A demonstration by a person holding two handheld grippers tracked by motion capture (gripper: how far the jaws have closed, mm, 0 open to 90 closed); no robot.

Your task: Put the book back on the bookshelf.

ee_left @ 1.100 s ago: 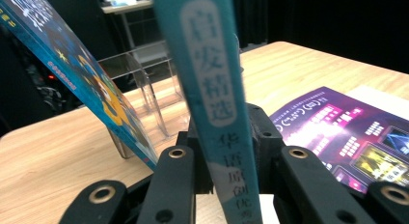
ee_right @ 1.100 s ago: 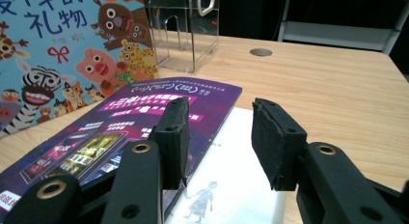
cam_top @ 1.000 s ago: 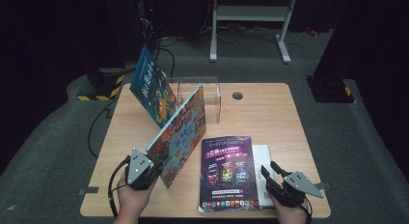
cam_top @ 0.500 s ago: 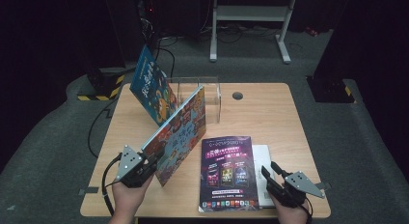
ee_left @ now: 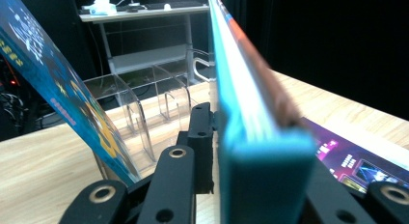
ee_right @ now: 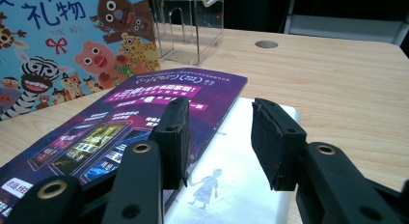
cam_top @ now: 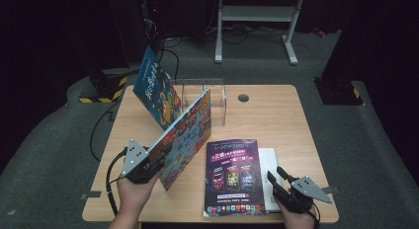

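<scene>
A colourful picture book (cam_top: 190, 125) stands tilted on its lower edge left of centre on the wooden table (cam_top: 276, 115). My left gripper (cam_top: 160, 157) is shut on its near lower corner. In the left gripper view its thick teal edge (ee_left: 241, 89) sits between the jaws of the left gripper (ee_left: 251, 151), which have just eased open a little while the pads stay on it. The animal cover (ee_right: 72, 45) faces my right gripper (ee_right: 219, 137). This right gripper (cam_top: 276, 177) is open, with nothing between its jaws, low over a purple magazine (cam_top: 232, 174) and a white book (cam_top: 269, 162).
A blue book (cam_top: 155, 88) leans out of a clear acrylic holder (cam_top: 210, 95) at the back left of the table. A round cable hole (cam_top: 242, 97) lies beside the holder. Bare wood spreads over the right half. A white rack (cam_top: 257, 14) stands on the floor beyond.
My left gripper has shifted slightly at the picture book's corner, first left, then back up a little. The book keeps its tilt. The right gripper has stayed put.
</scene>
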